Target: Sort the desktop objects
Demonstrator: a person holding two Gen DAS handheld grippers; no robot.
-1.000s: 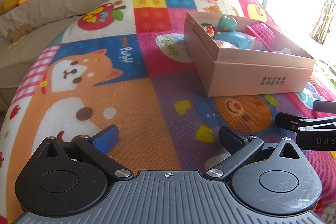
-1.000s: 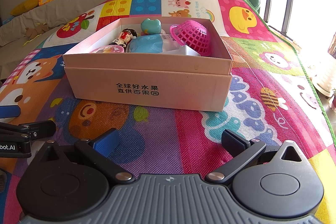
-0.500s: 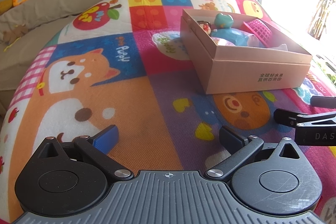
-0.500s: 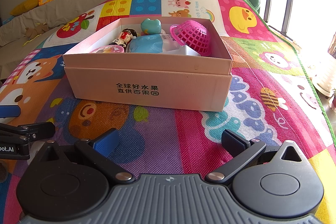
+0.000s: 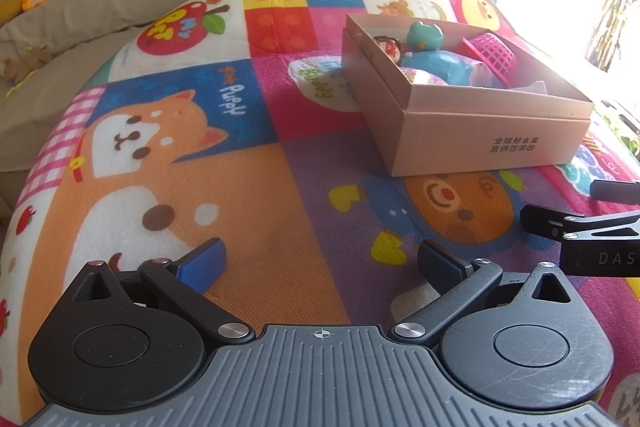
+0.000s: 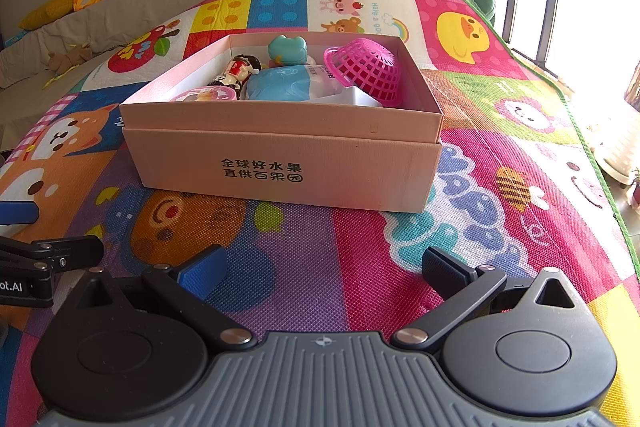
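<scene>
Risk sits mainly with the pink cardboard box (image 6: 288,163), which lies ahead of the right hand-held gripper (image 6: 320,269) and ahead and to the right of the left hand-held gripper (image 5: 320,265); both are spread wide and hold nothing, low over the patterned play mat (image 5: 256,187). The sorted things are already inside the box: a teal frog toy (image 6: 287,49), a small figurine (image 6: 236,71), a blue packet (image 6: 280,87) and a pink mesh basket (image 6: 368,71) lying tipped against the right wall. Judging from this, a careless forward reach could nudge the light box across the mat or catch the basket's rim and spill it out. No loose object shows on the mat near either hand-held gripper, so the sorting looks close to done. Compared with a second ago, the left view has drifted slightly, the box sitting a little lower and nearer centre, while the right view is practically unchanged.
</scene>
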